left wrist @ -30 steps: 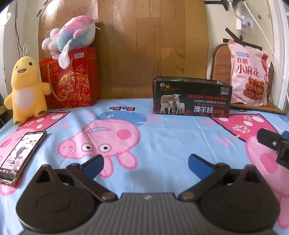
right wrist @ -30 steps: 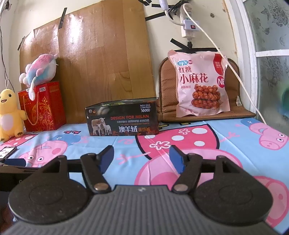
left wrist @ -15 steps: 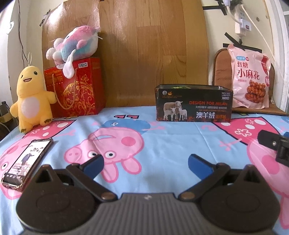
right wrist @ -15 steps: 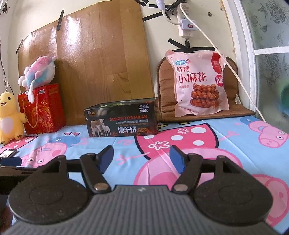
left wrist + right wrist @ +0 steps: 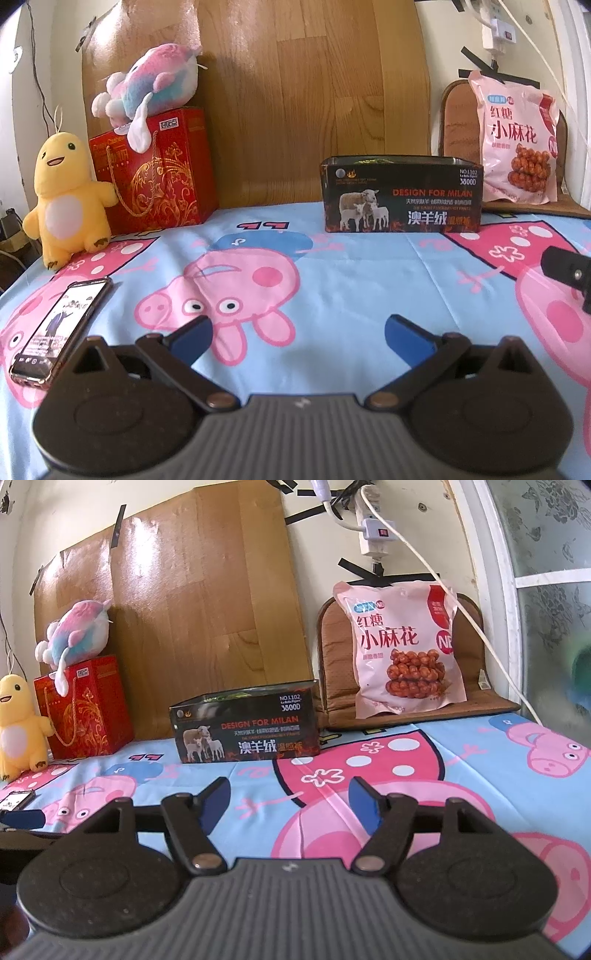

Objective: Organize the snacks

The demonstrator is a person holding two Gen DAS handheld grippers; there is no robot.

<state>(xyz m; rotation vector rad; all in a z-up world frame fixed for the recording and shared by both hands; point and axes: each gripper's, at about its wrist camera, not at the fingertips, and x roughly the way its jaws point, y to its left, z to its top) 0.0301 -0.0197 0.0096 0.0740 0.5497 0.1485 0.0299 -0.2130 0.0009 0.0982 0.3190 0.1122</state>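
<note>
A pink snack bag (image 5: pixel 517 140) (image 5: pixel 404 650) leans upright against a brown cushion at the back right. A black open-top box with a sheep picture (image 5: pixel 402 195) (image 5: pixel 245 727) stands on the pig-print cloth, left of the bag; something green shows inside it. My left gripper (image 5: pixel 297 330) hovers low over the cloth, well short of the box, open with nothing between its blue fingertips. My right gripper (image 5: pixel 290 794) is open and empty too, near the front, facing the gap between box and bag. Each gripper's edge shows in the other's view.
At the back left are a yellow plush toy (image 5: pixel 66 199), a red gift bag (image 5: pixel 151 170) and a pink-blue plush (image 5: pixel 151 81) on top of it. A phone (image 5: pixel 62 328) lies by my left gripper. A white cable (image 5: pixel 443 590) hangs past the snack bag.
</note>
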